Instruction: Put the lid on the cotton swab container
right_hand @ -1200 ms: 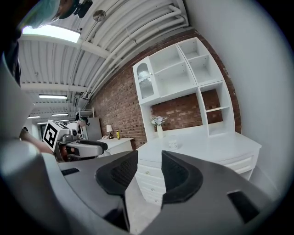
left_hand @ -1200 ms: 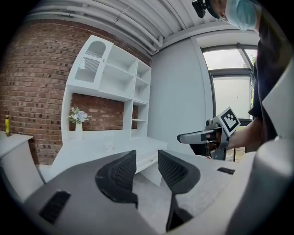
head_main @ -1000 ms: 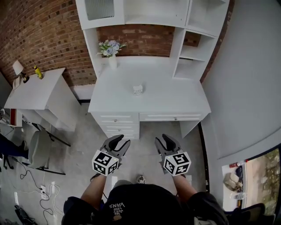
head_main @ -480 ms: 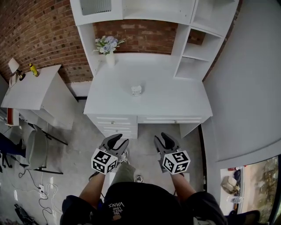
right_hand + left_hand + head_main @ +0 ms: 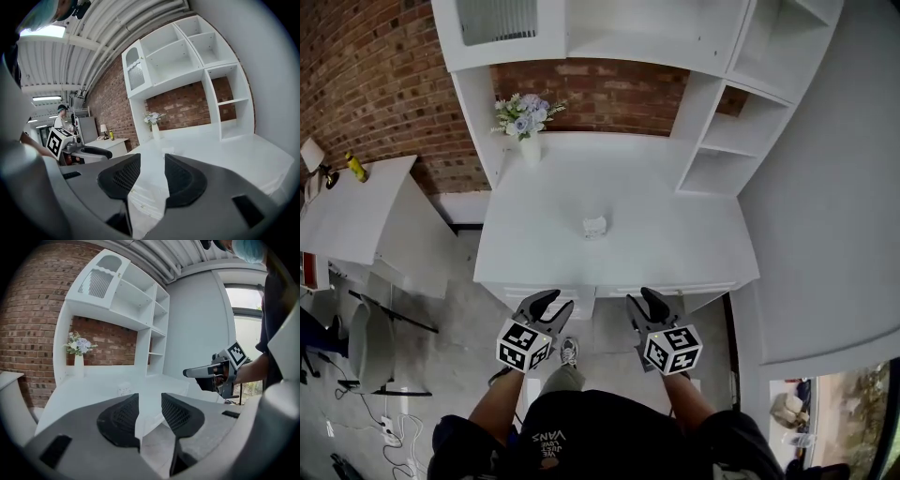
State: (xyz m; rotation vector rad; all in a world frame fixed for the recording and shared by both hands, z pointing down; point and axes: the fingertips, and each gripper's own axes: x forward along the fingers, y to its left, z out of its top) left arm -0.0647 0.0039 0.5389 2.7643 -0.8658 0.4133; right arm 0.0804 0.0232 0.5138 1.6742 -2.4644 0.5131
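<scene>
The left claw (image 5: 551,300) and right claw (image 5: 643,298) hung empty, jaws slightly apart, short of the tabletop (image 5: 666,239) bearing a small white container (image 5: 594,226).

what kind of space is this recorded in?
Probably a mock home study set up in a workshop-like hall: a white desk with shelves against a brick wall, a flower vase, a bare concrete floor and exposed ceiling pipes.

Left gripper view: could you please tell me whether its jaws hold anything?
No, the left gripper has its jaws apart, and nothing sits in the gap between them.
</scene>
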